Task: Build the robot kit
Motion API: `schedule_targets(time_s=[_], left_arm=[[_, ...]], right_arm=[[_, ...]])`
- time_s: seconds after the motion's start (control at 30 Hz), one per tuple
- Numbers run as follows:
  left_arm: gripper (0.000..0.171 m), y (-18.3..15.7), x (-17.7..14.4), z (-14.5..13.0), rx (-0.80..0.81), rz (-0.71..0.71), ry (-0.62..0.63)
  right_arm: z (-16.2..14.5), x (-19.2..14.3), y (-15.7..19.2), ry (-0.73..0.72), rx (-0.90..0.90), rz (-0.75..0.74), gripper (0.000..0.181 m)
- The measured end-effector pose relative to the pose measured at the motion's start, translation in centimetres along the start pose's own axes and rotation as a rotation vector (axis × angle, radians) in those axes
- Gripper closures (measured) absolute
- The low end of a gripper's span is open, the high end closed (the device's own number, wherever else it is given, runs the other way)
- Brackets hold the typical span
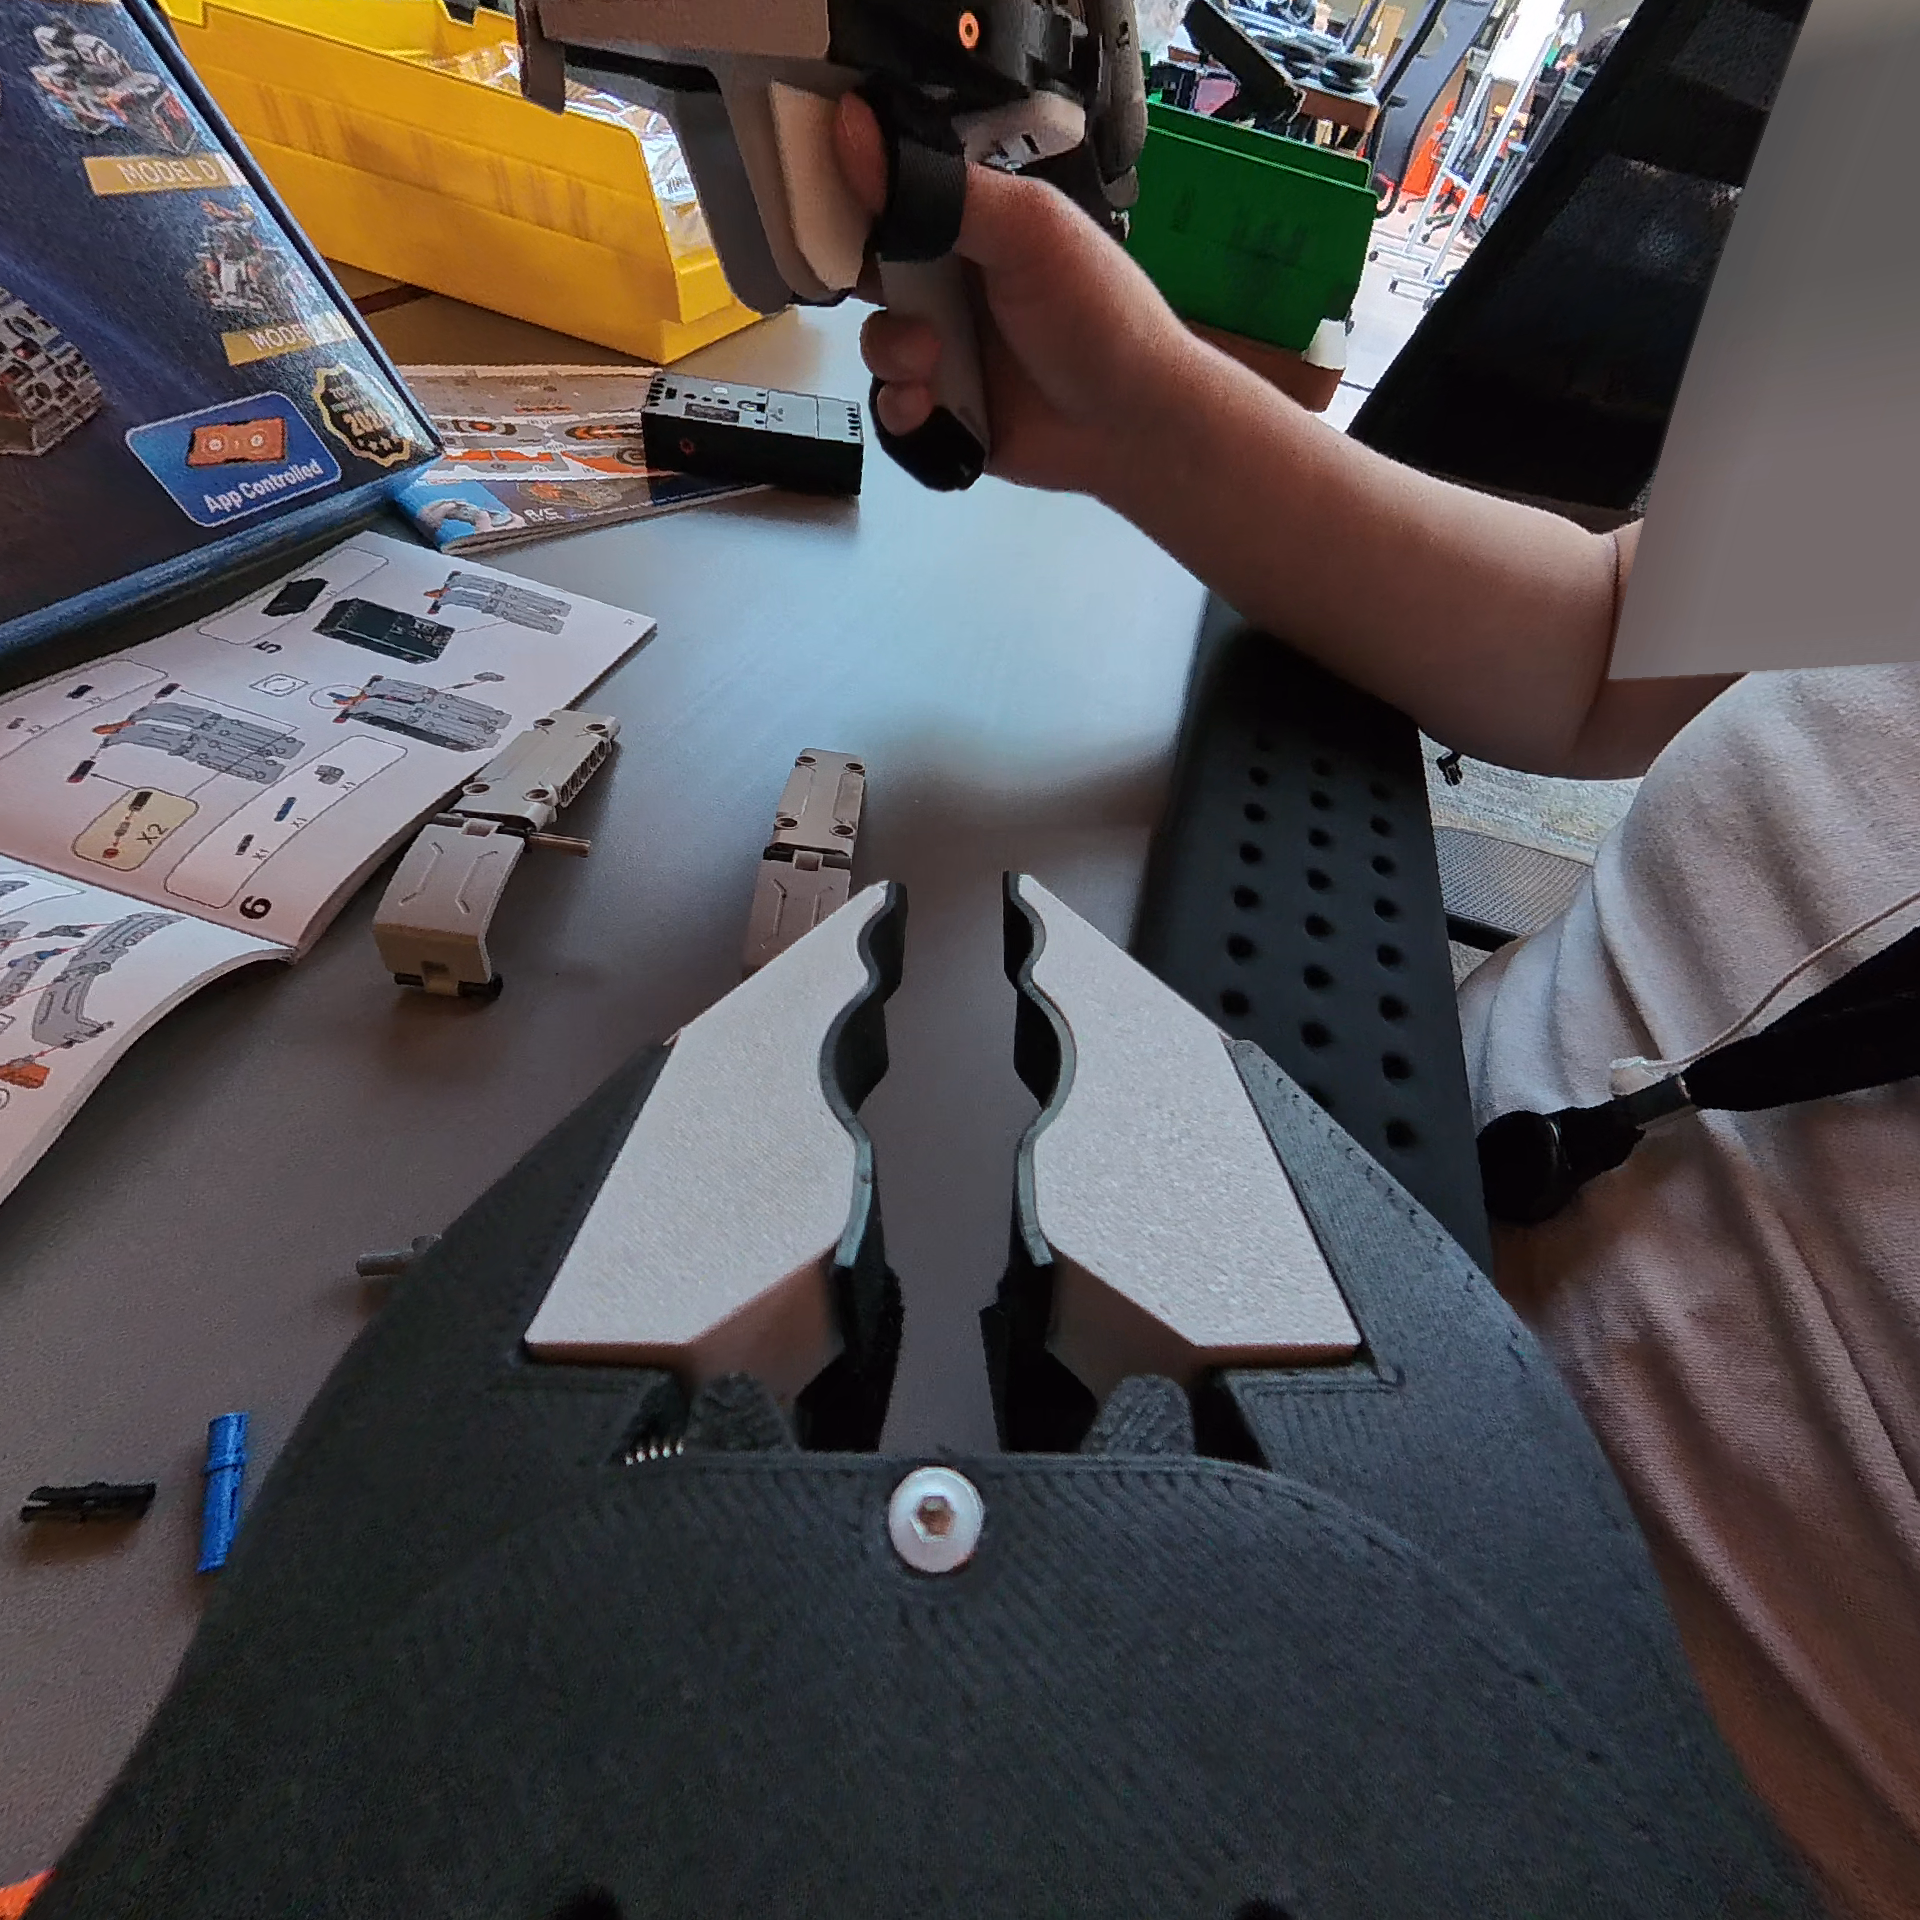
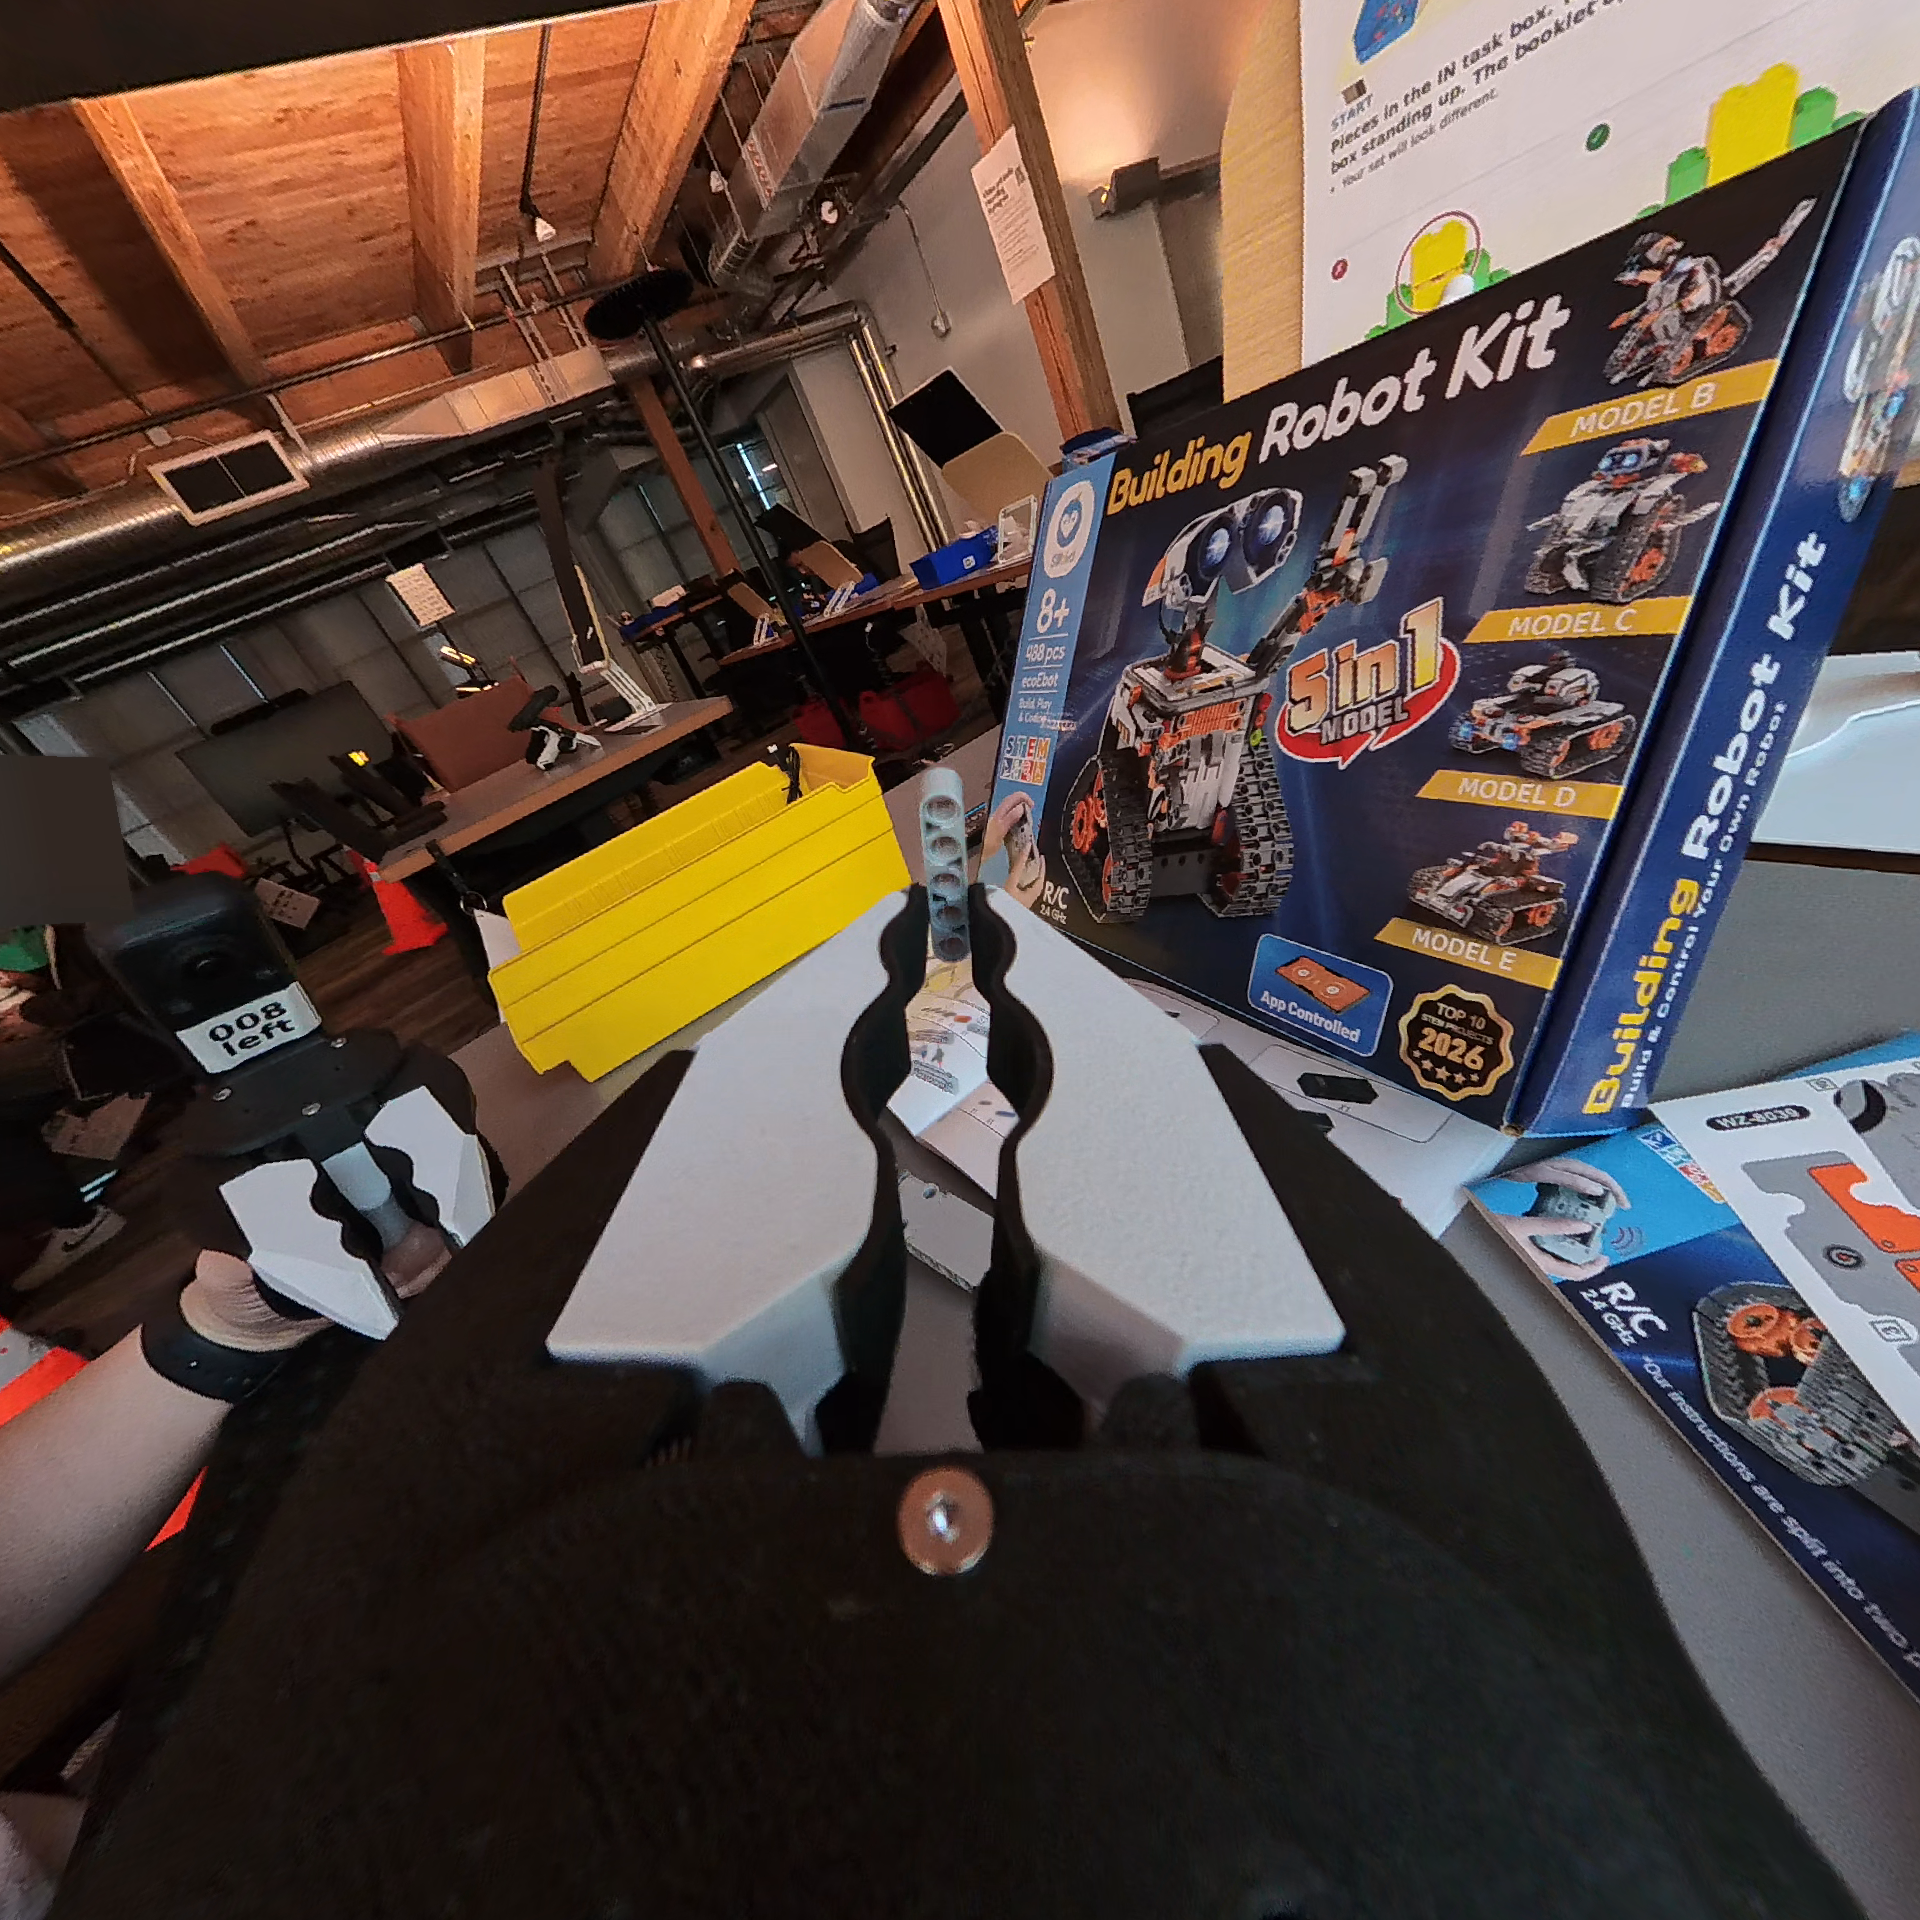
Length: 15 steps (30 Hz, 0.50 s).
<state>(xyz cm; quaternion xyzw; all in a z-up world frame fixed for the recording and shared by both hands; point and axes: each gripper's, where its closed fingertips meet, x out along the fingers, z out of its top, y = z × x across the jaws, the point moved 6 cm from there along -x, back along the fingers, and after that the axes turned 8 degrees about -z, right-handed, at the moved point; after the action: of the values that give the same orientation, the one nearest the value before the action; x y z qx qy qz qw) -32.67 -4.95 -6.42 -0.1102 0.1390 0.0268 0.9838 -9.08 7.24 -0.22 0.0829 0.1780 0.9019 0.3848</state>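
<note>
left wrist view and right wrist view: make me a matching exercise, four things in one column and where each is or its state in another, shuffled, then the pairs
Things:
1. left gripper
2. light grey plastic beam with round holes
3. small blue plastic pin
4. black rectangular battery box

Places or states:
A. lying on a printed sheet near the long yellow plastic bin
B. open over the grey tabletop, holding nothing
C. lying on the table beside a short black pin
D. upright, pinched at the tips of the right gripper

Pairs: 1-B, 2-D, 3-C, 4-A
</note>
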Motion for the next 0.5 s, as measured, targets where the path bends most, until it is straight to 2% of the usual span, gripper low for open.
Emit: schedule_targets(time_s=[0.5], left_arm=[[0.156, 0.08, 0.39, -0.45, 0.005, 0.012, 0.044]], right_arm=[[0.0, -0.09, -0.17, 0.011, 0.055, 0.023, 0.175]])
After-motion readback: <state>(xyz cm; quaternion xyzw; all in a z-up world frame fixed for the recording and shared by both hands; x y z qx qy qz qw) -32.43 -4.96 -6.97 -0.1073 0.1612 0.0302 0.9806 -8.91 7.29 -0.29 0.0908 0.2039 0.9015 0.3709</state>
